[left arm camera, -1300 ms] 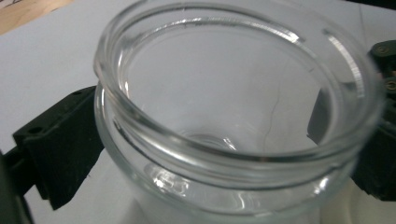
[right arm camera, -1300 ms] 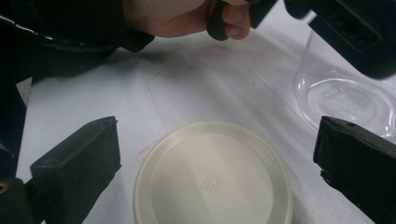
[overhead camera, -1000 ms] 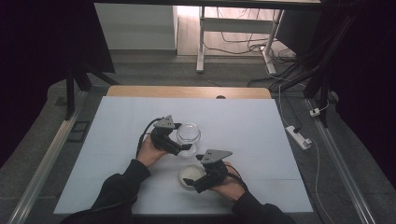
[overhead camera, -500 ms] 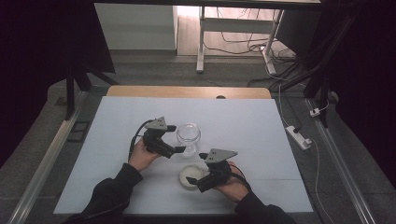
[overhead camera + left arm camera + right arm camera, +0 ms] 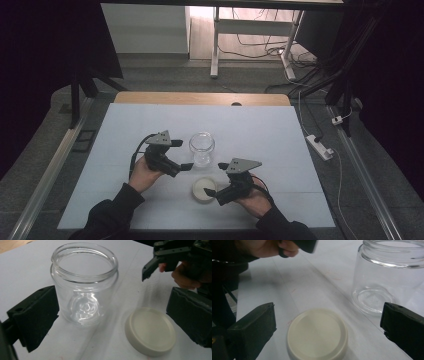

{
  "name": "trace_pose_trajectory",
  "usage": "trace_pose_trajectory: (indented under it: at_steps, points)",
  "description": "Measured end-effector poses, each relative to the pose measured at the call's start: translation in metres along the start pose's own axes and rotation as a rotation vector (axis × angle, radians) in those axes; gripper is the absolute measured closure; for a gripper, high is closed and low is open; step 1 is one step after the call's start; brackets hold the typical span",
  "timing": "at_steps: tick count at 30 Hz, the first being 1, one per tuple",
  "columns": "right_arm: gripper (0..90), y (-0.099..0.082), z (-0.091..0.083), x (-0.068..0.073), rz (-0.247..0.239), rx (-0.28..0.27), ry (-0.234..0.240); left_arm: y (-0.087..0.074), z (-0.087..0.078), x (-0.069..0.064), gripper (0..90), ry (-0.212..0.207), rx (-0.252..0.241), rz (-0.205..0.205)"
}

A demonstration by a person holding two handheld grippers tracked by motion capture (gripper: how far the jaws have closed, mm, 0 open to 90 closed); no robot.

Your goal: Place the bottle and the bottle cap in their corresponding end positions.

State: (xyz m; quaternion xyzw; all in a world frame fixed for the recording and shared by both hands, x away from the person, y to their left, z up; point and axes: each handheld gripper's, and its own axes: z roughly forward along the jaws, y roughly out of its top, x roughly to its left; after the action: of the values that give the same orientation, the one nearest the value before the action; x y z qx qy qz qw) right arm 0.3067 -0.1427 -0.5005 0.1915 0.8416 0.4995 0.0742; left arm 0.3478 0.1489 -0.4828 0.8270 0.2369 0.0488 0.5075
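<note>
Right gripper view shows the right tongs (image 5: 327, 327) spread wide around the cream lid (image 5: 317, 333); left tongs (image 5: 110, 315) gape beside the glass jar (image 5: 83, 285). Next, likely, closing on the lid.

The place looks like a lab or recording room rather than a home: a white-covered surface (image 5: 260, 130) sits framed by metal rails (image 5: 45, 170), with loose cables (image 5: 260, 47) on the floor, a power strip (image 5: 318, 146) alongside, and dark curtains (image 5: 45, 45) around it.
</note>
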Motion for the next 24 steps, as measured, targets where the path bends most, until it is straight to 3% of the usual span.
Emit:
trace_pose_trajectory:
  at_steps: [12,24]
  points:
    - [0.0,0.003,-0.02,0.0,0.027,-0.001,-0.055,-0.008,-0.028,-0.024,0.0,-0.008,-0.022,0.0]
    - [0.0,-0.003,-0.045,-0.007,0.078,-0.007,-0.125,-0.03,-0.058,-0.041,0.0,0.048,-0.017,-0.037]
